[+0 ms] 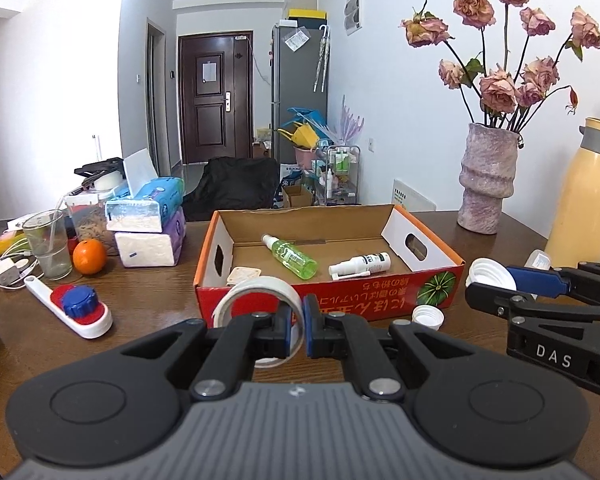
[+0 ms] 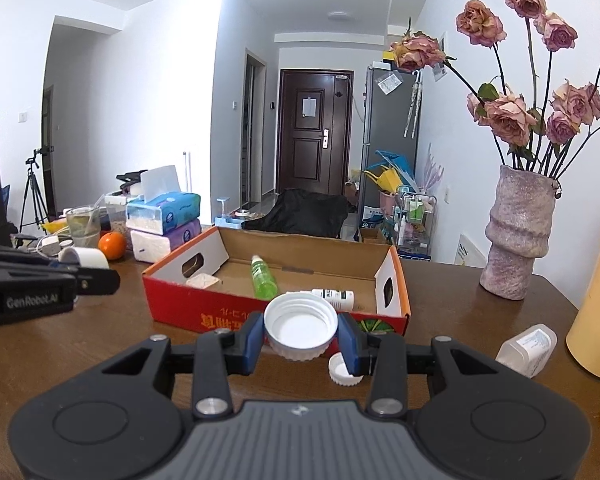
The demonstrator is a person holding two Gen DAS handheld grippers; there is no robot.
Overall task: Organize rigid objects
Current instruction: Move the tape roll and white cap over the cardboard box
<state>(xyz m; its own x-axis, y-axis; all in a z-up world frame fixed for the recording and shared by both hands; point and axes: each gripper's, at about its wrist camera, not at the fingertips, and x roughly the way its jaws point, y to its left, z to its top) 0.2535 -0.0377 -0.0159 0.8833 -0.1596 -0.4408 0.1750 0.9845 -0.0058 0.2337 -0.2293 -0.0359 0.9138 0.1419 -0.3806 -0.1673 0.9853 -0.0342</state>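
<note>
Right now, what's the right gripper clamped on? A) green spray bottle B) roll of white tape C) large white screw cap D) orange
C: in the right wrist view the right gripper has its blue pads against both sides of the large white screw cap, open side up, in front of the red box; the roll of white tape is in the left gripper.

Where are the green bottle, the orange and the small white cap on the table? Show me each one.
green bottle [image 1: 291, 261], left wrist view, middle of its body, lying in the box
orange [image 1: 89, 256], left wrist view, its front
small white cap [image 2: 345, 370], right wrist view, its open inside
</note>
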